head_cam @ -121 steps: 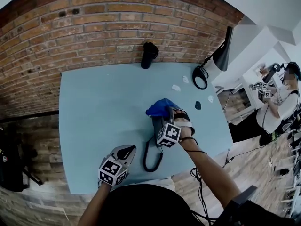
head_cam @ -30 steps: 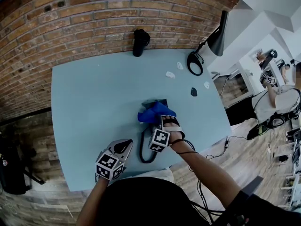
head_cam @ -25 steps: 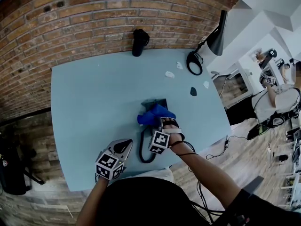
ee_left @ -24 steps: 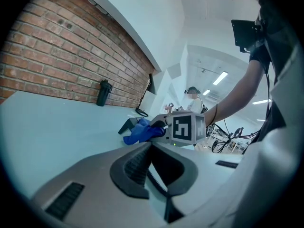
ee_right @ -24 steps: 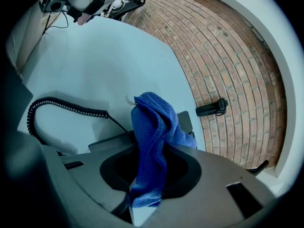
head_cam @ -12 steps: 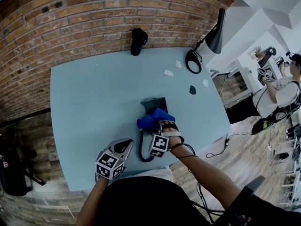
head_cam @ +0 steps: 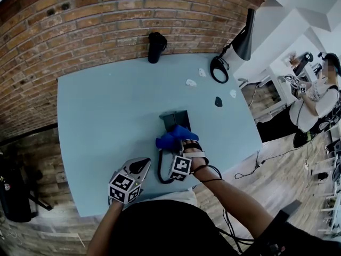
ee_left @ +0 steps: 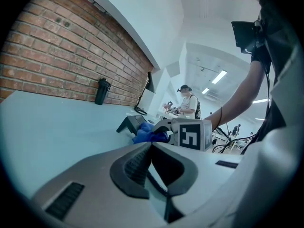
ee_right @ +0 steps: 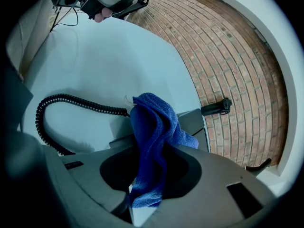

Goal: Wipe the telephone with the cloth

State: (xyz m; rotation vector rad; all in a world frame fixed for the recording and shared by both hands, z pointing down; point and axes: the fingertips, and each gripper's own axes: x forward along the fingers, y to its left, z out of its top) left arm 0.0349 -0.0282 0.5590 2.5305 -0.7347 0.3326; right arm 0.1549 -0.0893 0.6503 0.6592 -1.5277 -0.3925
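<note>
Left gripper (head_cam: pixel 139 167) at near edge of desk (head_cam: pixel 101 116), jaws together, nothing between. Right gripper (ee_right: pixel 142 196) jaws clamped on blue cloth (ee_right: pixel 153 129), cloth pressed on near end of telephone (head_cam: pixel 173 119) mid-desk. Coiled cord (ee_right: pixel 61 102) loops to the left. Black bottle (head_cam: pixel 155 46) at far edge by brick wall (head_cam: pixel 106 20).

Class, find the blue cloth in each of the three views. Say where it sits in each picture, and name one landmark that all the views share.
Head view: blue cloth just below centre, over the near end of the telephone.
Left gripper view: blue cloth near centre, beyond the jaws.
Right gripper view: blue cloth at centre, clamped between the jaws.
Shared landmark: the black bottle.
</note>
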